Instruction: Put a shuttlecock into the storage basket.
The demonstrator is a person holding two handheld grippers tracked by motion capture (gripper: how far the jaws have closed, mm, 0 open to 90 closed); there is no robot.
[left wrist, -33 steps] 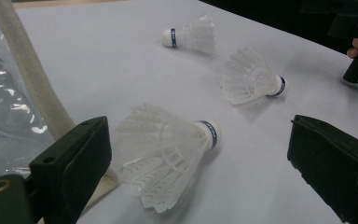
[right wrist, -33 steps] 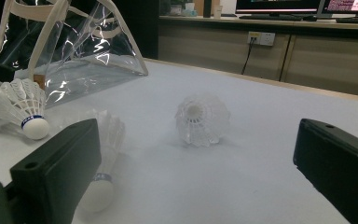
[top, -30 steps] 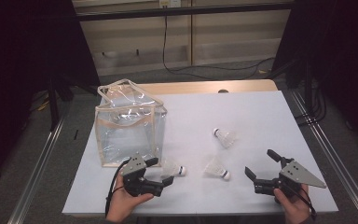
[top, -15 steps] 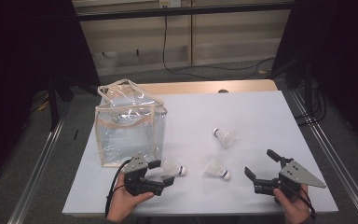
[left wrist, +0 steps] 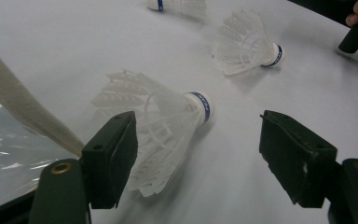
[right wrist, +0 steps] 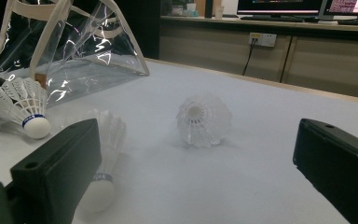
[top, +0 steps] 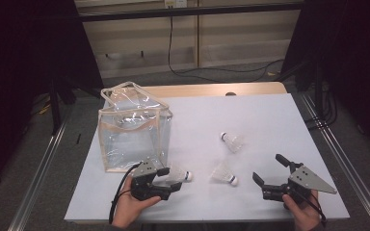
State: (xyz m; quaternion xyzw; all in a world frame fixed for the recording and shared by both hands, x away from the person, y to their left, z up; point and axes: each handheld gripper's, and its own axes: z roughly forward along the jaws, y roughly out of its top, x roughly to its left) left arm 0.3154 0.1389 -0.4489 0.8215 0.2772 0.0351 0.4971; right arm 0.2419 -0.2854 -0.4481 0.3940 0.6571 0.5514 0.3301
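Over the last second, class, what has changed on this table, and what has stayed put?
The left claw has just been closing its jaws around the nearest shuttlecock, which lies between them, not yet pinched. The right claw, the other two shuttlecocks and the clear bag stayed put.

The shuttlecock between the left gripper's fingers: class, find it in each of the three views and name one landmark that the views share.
High view: the shuttlecock lies low, left of centre, by the left gripper.
Left gripper view: centre, between the two black fingers, cork toward the upper right.
Right gripper view: far left edge, cork toward the camera.
Shared landmark: the clear bag with beige trim, right beside it.
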